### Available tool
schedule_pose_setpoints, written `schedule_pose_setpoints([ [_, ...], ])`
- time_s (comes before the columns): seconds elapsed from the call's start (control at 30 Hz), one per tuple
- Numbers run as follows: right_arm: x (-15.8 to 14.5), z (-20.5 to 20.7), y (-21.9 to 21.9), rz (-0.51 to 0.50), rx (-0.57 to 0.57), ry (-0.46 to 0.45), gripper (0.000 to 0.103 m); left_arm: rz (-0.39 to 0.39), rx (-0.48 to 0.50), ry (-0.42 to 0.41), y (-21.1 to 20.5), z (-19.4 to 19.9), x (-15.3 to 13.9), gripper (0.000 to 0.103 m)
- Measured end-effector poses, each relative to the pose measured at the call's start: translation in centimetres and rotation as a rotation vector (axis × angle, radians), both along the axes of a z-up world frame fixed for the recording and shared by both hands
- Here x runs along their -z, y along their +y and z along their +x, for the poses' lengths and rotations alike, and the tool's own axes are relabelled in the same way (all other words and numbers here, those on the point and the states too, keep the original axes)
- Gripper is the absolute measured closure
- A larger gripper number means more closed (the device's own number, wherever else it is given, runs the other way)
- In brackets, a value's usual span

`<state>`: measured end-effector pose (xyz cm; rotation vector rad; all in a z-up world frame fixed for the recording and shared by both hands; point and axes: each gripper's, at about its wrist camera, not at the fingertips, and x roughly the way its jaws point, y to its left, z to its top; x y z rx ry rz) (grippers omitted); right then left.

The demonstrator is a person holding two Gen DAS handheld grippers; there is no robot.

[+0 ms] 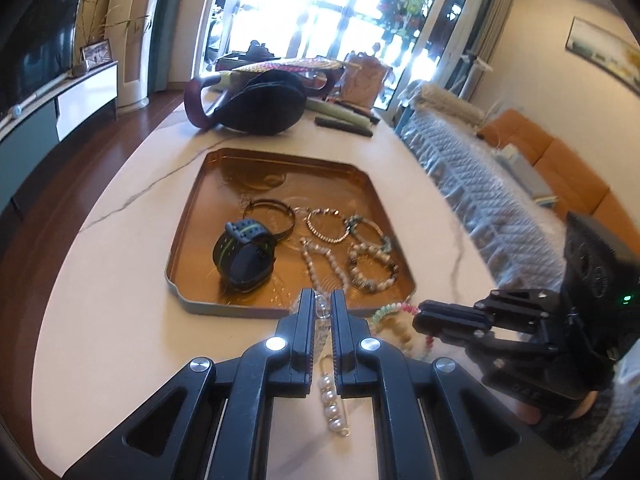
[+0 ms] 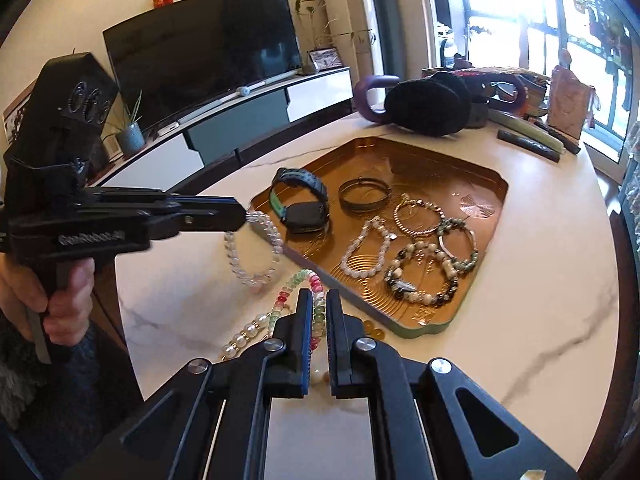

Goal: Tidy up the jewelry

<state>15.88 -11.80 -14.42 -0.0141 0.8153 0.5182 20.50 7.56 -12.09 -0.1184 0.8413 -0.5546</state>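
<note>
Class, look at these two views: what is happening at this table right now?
A person is sorting jewelry into a gold tray. The left hand-held gripper is shut on a clear bead bracelet, lifted near the tray's edge. The right hand-held gripper is closed on a pink-and-green bead bracelet. A watch and several bracelets already lie in the tray.

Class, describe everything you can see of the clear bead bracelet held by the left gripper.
The clear bead bracelet is a loop of round, glassy, near-colourless beads, some faintly pink. The left gripper pinches its top, fingers shut on it, so the loop hangs down open and oval. It is above the marble table, just outside the near edge of the gold tray. Whether its lowest beads touch the table cannot be told.
</note>
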Motion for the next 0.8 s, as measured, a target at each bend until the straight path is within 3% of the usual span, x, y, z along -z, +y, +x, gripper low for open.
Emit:
schedule_pose_setpoints([
  [0.33,-1.8,0.4,-2.3,0.009,0.089,-0.090,0.097,-0.063,-0.027,-0.032,0.3,0.6,-1.8,0.095],
  [0.8,-2.3,-0.2,-3.9,0.022,0.156,-0.075,0.097,-0.171,-0.076,-0.050,0.1,-0.8,-4.9,0.095],
])
